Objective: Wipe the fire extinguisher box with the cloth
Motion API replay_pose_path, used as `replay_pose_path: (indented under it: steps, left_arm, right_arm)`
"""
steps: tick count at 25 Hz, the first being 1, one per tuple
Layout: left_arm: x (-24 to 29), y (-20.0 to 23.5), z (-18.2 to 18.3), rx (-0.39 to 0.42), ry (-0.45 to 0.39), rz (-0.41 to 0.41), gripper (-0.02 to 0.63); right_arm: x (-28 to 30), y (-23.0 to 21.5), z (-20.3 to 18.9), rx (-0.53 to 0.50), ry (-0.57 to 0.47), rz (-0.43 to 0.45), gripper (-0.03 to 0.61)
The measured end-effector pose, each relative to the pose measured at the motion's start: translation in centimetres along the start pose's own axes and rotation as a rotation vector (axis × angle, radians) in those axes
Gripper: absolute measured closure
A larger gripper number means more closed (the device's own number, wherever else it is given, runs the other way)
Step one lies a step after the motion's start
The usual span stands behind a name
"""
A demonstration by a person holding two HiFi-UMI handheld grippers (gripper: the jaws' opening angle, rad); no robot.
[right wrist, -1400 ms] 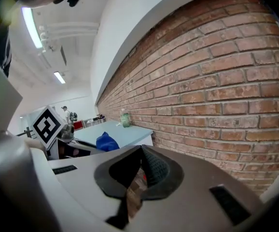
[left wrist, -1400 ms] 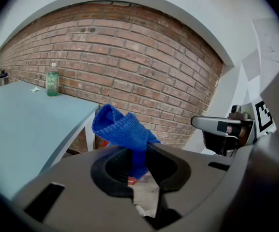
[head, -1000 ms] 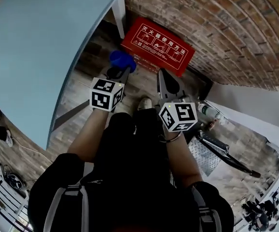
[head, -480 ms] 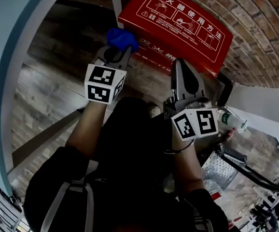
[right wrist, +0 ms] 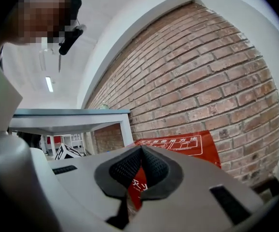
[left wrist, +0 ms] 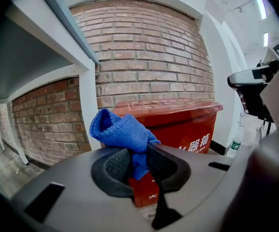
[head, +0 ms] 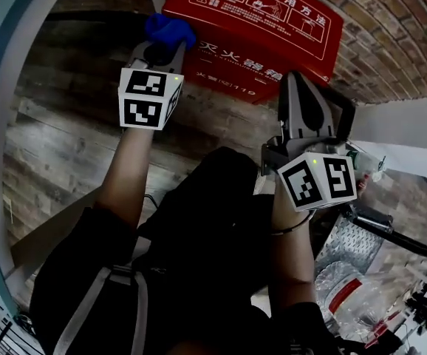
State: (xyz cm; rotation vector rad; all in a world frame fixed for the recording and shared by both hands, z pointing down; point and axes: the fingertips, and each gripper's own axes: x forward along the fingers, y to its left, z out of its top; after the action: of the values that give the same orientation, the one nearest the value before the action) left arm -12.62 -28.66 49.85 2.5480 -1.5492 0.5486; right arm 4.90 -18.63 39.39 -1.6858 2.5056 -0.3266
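The red fire extinguisher box (head: pixel 258 21) stands against the brick wall, with white print on its lid and front. My left gripper (head: pixel 165 49) is shut on a bunched blue cloth (head: pixel 168 29), which sits at the box's near left corner. In the left gripper view the cloth (left wrist: pixel 120 129) sticks up from between the pads, with the box (left wrist: pixel 188 124) just behind it. My right gripper (head: pixel 296 83) hovers in front of the box's right end. Its pads meet at the tips and hold nothing, and the box (right wrist: pixel 178 146) shows beyond them.
A white table leg (left wrist: pixel 89 110) stands just left of the box, under a grey-blue tabletop (head: pixel 7 50). The brick wall (head: pixel 391 21) runs behind. A plastic bottle (head: pixel 365 161) and metal gear lie on the floor to the right. Wooden floor planks (head: pixel 58 146) stretch to the left.
Both grippers have moved forward to the box, and the view has closed in on it. The cloth has gone from short of the box to its near left corner.
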Motion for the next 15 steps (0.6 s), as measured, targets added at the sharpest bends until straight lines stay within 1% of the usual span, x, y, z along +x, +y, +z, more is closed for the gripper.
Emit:
replay_pose_path:
  steps: [3,4,7,9,12,15]
  left_arm:
    - [1.2,-0.9,0.1,0.032,0.011,-0.009,0.535]
    - [1.6,-1.2,0.1,0.041,0.014,-0.012,0.535]
    - [2.5,-1.5,0.7,0.060,0.019,-0.008,0.535]
    - [2.5,-1.7,0.7,0.058,0.021,0.006,0.535]
    - [2.5,-2.3,0.5,0.055,0.016,0.008,0.535]
    - [2.7,-3.5,0.7,0.046,0.000,-0.006,0.535]
  right_arm:
    - [-1.3,-1.3,-0.3,0.024,-0.028,-0.030,0.563]
    - [-1.6,-1.8,-0.4,0.051,-0.033,-0.040,0.563]
    - [-2.0,-3.3,-0.1,0.217,-0.072,-0.053,0.563]
    - [-2.7,-4.3,0.1,0.277,-0.095,-0.068,0.563]
    - [-4.6,-6.0,-0.1,0.288,-0.080,-0.124,0.563]
    - [-6.1,-7.8,0.6,0.255,-0.083,-0.174,0.563]
